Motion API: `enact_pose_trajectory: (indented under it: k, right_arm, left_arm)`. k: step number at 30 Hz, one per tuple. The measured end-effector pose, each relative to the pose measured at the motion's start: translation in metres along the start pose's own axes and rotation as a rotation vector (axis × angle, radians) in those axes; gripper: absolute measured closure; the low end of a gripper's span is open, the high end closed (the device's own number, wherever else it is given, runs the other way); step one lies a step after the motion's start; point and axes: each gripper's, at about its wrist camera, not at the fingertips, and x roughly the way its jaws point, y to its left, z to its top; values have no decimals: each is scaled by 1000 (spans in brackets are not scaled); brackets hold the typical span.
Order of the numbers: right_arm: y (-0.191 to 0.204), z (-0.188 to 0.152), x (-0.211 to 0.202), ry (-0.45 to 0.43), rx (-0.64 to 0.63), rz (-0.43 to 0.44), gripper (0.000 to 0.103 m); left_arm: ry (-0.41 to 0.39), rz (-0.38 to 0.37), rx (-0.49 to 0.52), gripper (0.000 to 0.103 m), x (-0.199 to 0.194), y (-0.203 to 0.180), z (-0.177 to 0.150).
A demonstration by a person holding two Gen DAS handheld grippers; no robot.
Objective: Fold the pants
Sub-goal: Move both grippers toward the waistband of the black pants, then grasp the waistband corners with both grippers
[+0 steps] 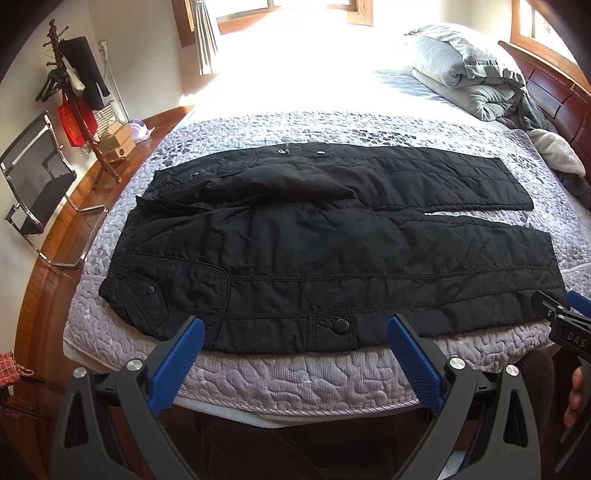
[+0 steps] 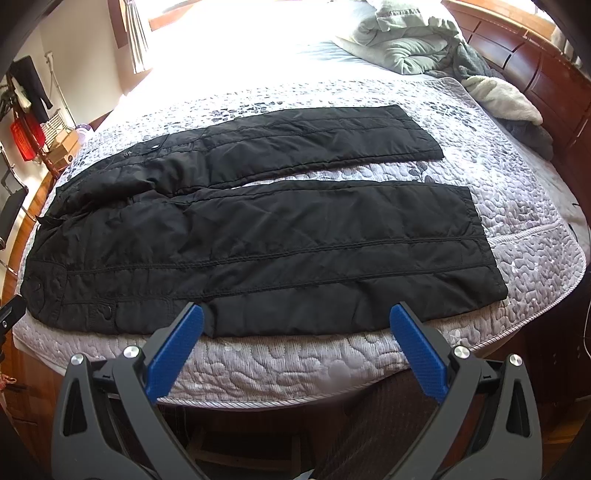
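Two pant legs (image 2: 258,236) flat; duvet (image 2: 406,40) beyond.

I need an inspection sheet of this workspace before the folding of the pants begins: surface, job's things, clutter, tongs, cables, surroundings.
Surface: bed with grey quilted cover, fairly smooth.
Job's things: black pants laid flat and unfolded, waist to the left, legs to the right with a gap between them.
Clutter: bundled grey duvet and blankets near the headboard.
Tongs: left tongs open, holding nothing; right tongs open, holding nothing; both at the near edge of the pants.
Cables: thin cord at the right edge, unclear.
Surroundings: coat stand, chair, bright window.
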Motion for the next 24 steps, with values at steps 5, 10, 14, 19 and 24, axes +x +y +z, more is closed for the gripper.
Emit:
enact_pose_trajectory:
  k: [5,10,14,19,24]
  right_arm:
    - [1,2,3,4,-3,2,2]
    - [-3,19,10,4,-30,81,2]
    - [-18,64,20,-21,-89,254,2]
    - [-28,149,56,-27,-229,415,2]
    - [-34,238,127,34,-273,547,2]
  left_arm:
    - [7,-1,2,4,5,0,3]
    - [28,-29,8,3,14,1,12]
    - [56,-122,28,3,30,10,47]
    - [110,-241,47,3,76,23,130]
    - [216,-302,0,3,155,28,213]
